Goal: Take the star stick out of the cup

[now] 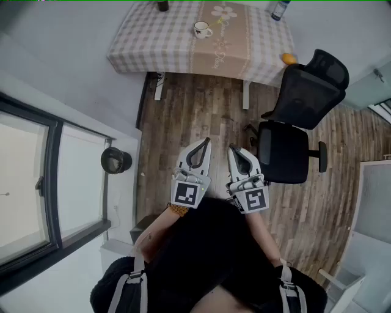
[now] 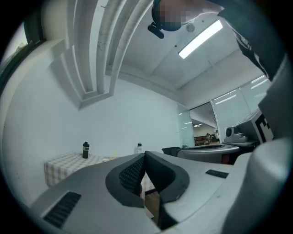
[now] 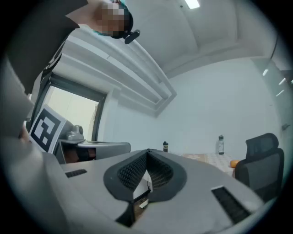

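A white cup (image 1: 202, 29) stands on the checked tablecloth of a table (image 1: 153, 43) at the far end of the room. The star stick is too small to make out in the head view. Both grippers are held close to the person's body, well short of the table, over the wooden floor. My left gripper (image 1: 206, 142) has its jaws closed together with nothing between them. Beside it, my right gripper (image 1: 233, 148) is shut and empty too. In the left gripper view the jaws (image 2: 145, 155) meet at the tip, and they do the same in the right gripper view (image 3: 147, 151).
A black office chair (image 1: 293, 122) stands to the right, between me and the table. A black round bin (image 1: 115, 160) sits by the left wall, next to a window. On the table are a dark bottle (image 1: 162, 5), a clear bottle (image 1: 280, 9) and an orange (image 1: 289, 58).
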The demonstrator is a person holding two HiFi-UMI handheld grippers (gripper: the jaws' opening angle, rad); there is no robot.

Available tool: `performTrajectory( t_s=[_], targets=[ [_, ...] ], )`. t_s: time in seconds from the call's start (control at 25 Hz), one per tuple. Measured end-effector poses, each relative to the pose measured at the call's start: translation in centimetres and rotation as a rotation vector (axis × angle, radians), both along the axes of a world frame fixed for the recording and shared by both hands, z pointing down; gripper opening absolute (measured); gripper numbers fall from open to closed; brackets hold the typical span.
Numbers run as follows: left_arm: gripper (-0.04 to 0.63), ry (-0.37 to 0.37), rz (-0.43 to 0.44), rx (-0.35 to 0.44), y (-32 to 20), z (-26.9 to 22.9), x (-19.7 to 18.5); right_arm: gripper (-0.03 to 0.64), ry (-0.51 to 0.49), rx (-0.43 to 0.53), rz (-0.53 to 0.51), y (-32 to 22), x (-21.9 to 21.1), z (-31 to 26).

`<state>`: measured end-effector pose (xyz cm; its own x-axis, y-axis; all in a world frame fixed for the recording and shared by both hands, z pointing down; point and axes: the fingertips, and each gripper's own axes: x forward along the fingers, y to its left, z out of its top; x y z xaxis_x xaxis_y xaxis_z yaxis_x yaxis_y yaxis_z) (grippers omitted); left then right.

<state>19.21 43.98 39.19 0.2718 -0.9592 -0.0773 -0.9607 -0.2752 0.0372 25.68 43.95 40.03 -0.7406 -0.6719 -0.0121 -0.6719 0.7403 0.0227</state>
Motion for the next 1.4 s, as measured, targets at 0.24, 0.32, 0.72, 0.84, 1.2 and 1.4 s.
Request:
performTrajectory(
  t_s=[0.24,0.32,0.72,0.84,1.2,1.4],
  targets=[
    [0.002,0.005,0.003,0.01,-1.1,0.4,-5.2,0.006,-0.007,-0.002,-0.003,-1.6,-5.2,0.3],
    [0.002,0.016,-0.007,0.0,-1.5,0.6,-7.0,0.006,0.007,0.006,-0.011,-2.1,-6.9,0.2],
    [0.002,0.087,-0.028,0.018,-5.3,0.7,-11.3,0.006,0.075,-0.025,-0.029,-5.8,-10.1,1.0],
    [0.002,0.105,0.032,0.008,-6.4,0.9,-11.2,0.006,0.092,-0.054,-0.038,-7.7,-10.5,2.6],
    [0.002,0.053,0.101,-0.034,-14.1,2.2,-11.6,0.006,0.043,-0.06,-0.034,-18.1,-12.1,3.7],
    [0.002,0.053,0.109,-0.066,-20.8,2.5,-12.7,0.006,0.003,-0.058,-0.023,-25.4,-13.7,2.8]
  ],
)
